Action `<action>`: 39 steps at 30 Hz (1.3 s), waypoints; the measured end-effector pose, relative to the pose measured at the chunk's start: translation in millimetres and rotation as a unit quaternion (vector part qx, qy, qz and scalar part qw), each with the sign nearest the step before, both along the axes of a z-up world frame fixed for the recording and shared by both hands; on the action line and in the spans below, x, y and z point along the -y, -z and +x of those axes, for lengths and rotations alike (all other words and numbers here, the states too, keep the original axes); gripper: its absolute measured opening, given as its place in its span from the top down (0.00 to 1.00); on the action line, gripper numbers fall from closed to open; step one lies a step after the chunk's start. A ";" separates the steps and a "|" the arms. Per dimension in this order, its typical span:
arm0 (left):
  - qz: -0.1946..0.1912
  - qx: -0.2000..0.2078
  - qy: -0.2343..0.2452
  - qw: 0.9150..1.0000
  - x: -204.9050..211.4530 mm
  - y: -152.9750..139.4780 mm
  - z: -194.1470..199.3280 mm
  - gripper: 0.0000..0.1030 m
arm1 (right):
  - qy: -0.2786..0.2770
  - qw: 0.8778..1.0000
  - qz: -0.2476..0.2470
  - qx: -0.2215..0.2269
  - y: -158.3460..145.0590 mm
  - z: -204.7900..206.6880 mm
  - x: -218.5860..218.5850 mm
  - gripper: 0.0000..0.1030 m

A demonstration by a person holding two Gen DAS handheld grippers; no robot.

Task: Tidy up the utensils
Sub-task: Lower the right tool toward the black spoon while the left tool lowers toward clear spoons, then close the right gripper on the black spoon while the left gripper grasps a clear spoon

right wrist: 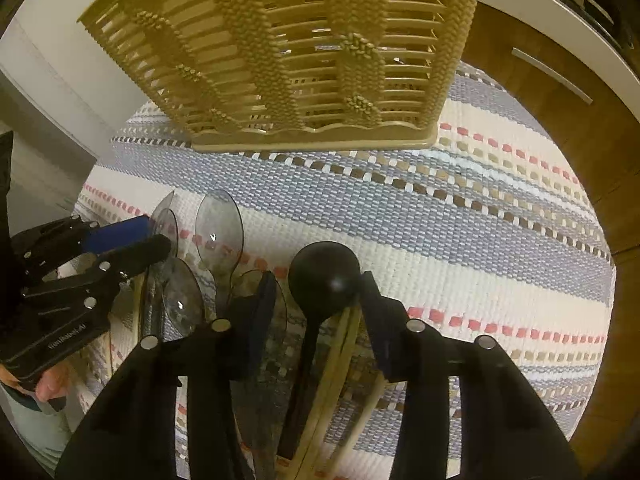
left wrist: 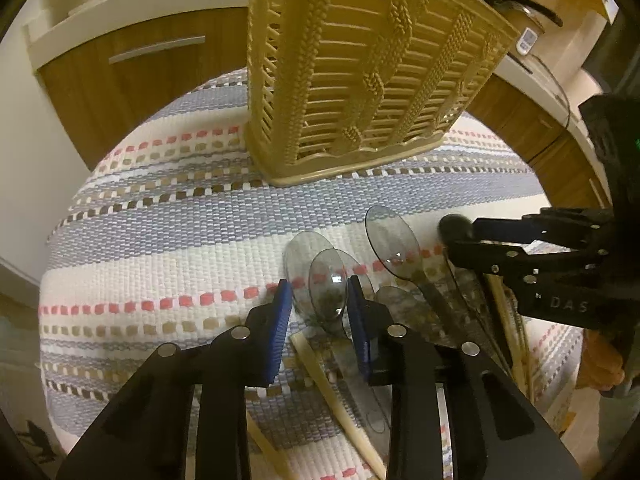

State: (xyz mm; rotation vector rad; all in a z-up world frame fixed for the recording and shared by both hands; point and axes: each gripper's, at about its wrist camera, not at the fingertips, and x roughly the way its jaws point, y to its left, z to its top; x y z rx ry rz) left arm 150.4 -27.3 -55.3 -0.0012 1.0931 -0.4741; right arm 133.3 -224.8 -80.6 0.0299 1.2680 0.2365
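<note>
A round bench (left wrist: 120,240) covered by a woven cloth (right wrist: 460,216) with grey-blue, cream and pink-dashed stripes fills both wrist views, with wooden cabinet fronts (left wrist: 132,80) behind it. At its far side stands a tall beige plastic basket (left wrist: 360,68) with slatted, braid-patterned walls, upright on the cloth and well apart from the cutlery. Nearer the cameras lies a loose cluster of utensils: several clear grey plastic spoons (left wrist: 394,240) overlapping one another, bowls toward the basket, a black spoon (right wrist: 324,276) with a round bowl, and pale chopsticks (right wrist: 340,352) lying among and under the handles. The left tongs (left wrist: 320,308), with blue pads, point steeply down and straddle one clear spoon (left wrist: 330,284) at the neck below its bowl; the right-hand pad sits just at the spoon's edge, but a gap shows on the other side, so they look narrowed around it rather than clamped. The right tongs (right wrist: 320,312) bracket the black spoon's neck and the chopstick tips beside it; their dark pads stand close to the bowl on both sides, though whether they actually press on it is hard to tell from this angle. A bit of a hand (right wrist: 52,384) shows behind the left tool.
</note>
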 end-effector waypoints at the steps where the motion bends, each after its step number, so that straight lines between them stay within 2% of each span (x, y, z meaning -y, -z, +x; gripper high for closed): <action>1: -0.007 0.000 -0.001 1.000 -4.5 0.3 -0.3 0.75 | 0.000 1.000 0.002 0.000 0.4 0.1 -0.8 0.64; 7: -0.068 -0.017 -0.021 0.997 -46.6 2.0 0.3 0.74 | 0.005 1.000 0.016 -0.002 -2.6 -0.9 14.9 0.65; 12: -0.064 -0.021 -0.044 0.997 -64.2 6.5 4.3 0.75 | 0.007 1.000 0.018 -0.001 -2.6 -2.1 14.4 0.65; 14: -0.072 -0.022 -0.045 0.996 -65.9 6.9 6.7 0.70 | 0.006 1.000 0.018 -0.001 -2.5 -2.6 13.3 0.66; 17: -0.064 -0.016 -0.050 0.997 -68.1 5.0 7.9 0.49 | 0.004 1.000 0.020 -0.001 -3.4 -4.3 11.8 0.68; 18: -0.061 -0.015 -0.051 0.997 -63.4 5.0 9.3 0.47 | 0.004 1.000 0.020 -0.001 -2.9 -4.6 9.4 0.68; 21: -0.039 -0.018 -0.051 0.998 -52.0 4.5 10.2 0.47 | 0.007 1.000 0.026 -0.003 -1.3 -3.7 6.5 0.68; 25: 0.019 -0.007 -0.054 0.998 -31.7 4.7 13.4 0.47 | 0.011 0.999 0.042 -0.009 -1.3 -3.5 12.6 0.68; 26: 0.035 -0.001 -0.055 0.998 -27.5 4.7 12.9 0.52 | 0.012 0.999 0.048 -0.011 -1.4 -3.0 14.6 0.68; 27: 0.046 0.003 -0.055 0.997 -23.2 5.1 13.4 0.64 | 0.013 0.998 0.058 -0.014 -1.6 -2.4 17.7 0.68; 29: 0.065 0.013 -0.058 0.996 -17.4 5.4 13.1 0.66 | 0.014 0.997 0.072 -0.018 -2.5 -1.8 26.1 0.68; 32: 0.057 0.023 -0.060 0.996 -15.2 5.1 10.5 0.68 | 0.012 0.997 0.074 -0.023 -1.7 -0.6 30.5 0.68; 35: 0.024 0.023 -0.061 0.998 -17.1 5.0 8.9 0.70 | 0.005 0.998 0.061 -0.020 -2.4 -1.7 27.7 0.68; 39: 0.023 0.028 -0.060 0.998 -16.6 4.5 7.7 0.70 | -0.005 0.999 0.035 -0.024 -3.5 -6.0 14.7 0.68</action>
